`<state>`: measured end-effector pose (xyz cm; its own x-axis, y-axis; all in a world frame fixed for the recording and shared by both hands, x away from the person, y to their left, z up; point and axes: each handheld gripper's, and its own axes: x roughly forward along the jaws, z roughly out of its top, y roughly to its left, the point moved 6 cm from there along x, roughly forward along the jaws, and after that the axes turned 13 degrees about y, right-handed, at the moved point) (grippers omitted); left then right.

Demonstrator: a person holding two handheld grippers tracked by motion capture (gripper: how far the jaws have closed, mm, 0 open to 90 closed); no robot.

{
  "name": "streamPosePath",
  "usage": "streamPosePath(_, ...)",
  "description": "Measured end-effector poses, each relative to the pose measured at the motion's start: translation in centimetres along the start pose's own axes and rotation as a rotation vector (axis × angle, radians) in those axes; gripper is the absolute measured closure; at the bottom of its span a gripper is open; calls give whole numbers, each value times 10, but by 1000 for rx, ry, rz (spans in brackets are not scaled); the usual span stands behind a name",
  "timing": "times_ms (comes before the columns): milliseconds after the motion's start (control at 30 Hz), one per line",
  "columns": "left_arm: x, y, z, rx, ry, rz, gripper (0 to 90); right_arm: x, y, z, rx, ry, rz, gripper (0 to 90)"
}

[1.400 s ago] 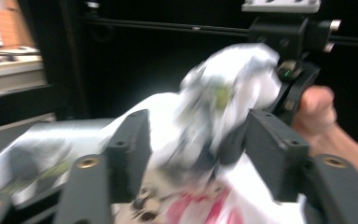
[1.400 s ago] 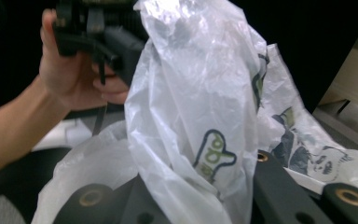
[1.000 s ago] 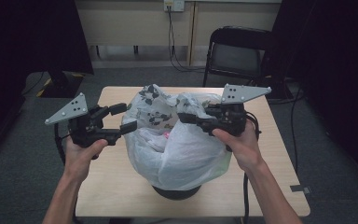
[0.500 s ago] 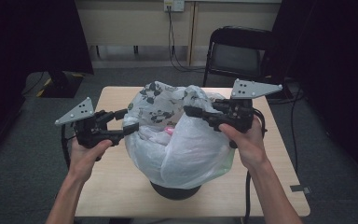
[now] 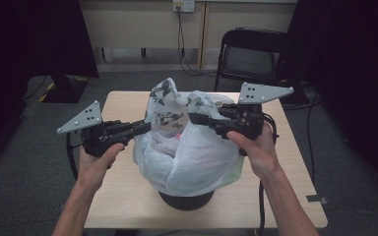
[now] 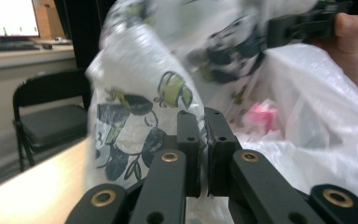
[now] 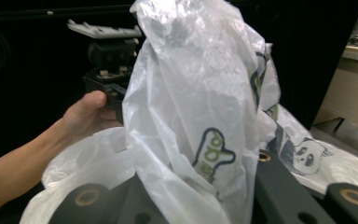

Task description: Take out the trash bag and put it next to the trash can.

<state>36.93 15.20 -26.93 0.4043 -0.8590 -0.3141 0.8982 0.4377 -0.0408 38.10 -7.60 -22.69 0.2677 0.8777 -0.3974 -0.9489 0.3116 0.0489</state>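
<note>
A high view looks down on a small wooden table in a dim room. From the left, a person's left hand holds the left gripper level, pointing right. Its jaws have just been closing and now stand shut on the left edge of a white plastic bag; the left gripper view shows the two black jaws pressed together on a fold of film printed with dark leaves.

In the middle, the bag, printed with pandas, lines a dark round bin that stands on the table near its front edge. The bag's rim is gathered upward, and something pink lies inside.

On the right, the right hand holds the right gripper, pointing left, its jaws shut on the opposite flap of the bag, which rises bunched between them in the right gripper view. A black folding chair stands beyond the table.

Likely risks: the thin film could tear or slip from either pinch if the hands pull apart too hard. An uneven upward pull could also tip the light bin.
</note>
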Motion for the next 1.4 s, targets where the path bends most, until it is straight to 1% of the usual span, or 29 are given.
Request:
streamPosePath(100,2,-10,20,23,-43,-30,868,12,6,4,-7,19,32,759)
streamPosePath(133,4,-15,26,36,-47,-42,868,16,8,5,-10,22,39,745)
streamPosePath(200,7,-19,33,50,-49,-53,868,22,12,8,-13,26,53,673)
streamPosePath(267,11,-24,40,68,-44,-51,868,28,15,11,1,22,95,562)
streamPosePath(300,13,-26,44,70,-48,-59,868,31,17,12,7,17,121,493)
streamPosePath(333,14,-27,45,70,-48,-59,868,34,20,13,25,9,159,423)
streamPosePath(400,18,-26,48,63,-53,-58,868,37,23,13,34,5,208,326)
streamPosePath(433,20,-26,49,61,-53,-58,868,39,24,13,36,9,214,293)
streamPosePath(533,25,-25,51,47,-57,-75,869,46,27,11,20,47,187,244)
streamPosePath(567,27,-25,52,48,-55,-80,870,47,27,11,12,57,174,245)
streamPosePath(600,28,-25,53,48,-57,-82,870,50,27,10,-2,76,147,261)
streamPosePath(633,28,-26,54,47,-60,-88,872,52,27,9,-9,86,130,296)
streamPosePath(667,27,-26,54,48,-63,-98,872,53,27,9,-11,93,125,333)
streamPosePath(733,25,-26,56,41,-78,-114,873,53,26,8,-32,102,112,477)
streamPosePath(767,24,-26,56,40,-83,-122,873,53,25,8,-29,105,113,559)
streamPosePath(800,23,-26,56,39,-85,-128,873,53,24,7,-30,109,114,667)
streamPosePath(833,22,-25,56,38,-90,-138,868,52,23,7,-30,108,107,726)
streamPosePath(867,21,-24,56,30,-99,-135,825,52,21,8,-24,104,101,762)
streamPosePath(900,19,-23,56,22,-109,-124,701,52,21,8,-18,96,105,788)
streamPosePath(933,18,-22,56,18,-116,-111,551,50,20,9,-11,81,112,803)
streamPosePath(967,15,-20,56,17,-129,-97,448,49,19,10,-7,71,115,812)
streamPosePath(1033,11,-18,56,28,-151,-74,333,42,15,13,16,47,121,818)
streamPosePath(1100,10,-16,55,38,-152,-41,204,35,12,16,29,23,126,818)
streamPosePath(1167,12,-15,54,33,-145,-6,135,26,12,22,32,-13,135,818)
streamPosePath(1200,15,-16,53,30,-138,-11,104,23,12,25,28,-27,136,817)
streamPosePath(1233,18,-18,53,30,-131,-29,94,20,13,28,22,-37,133,817)
streamPosePath(1300,25,-23,56,27,-128,-49,91,18,16,34,12,-49,128,815)
streamPosePath(1367,33,-30,61,40,-130,-72,62,18,21,40,-2,-55,120,815)
streamPosePath(1400,37,-33,63,39,-123,-66,34,18,22,42,-6,-58,122,814)
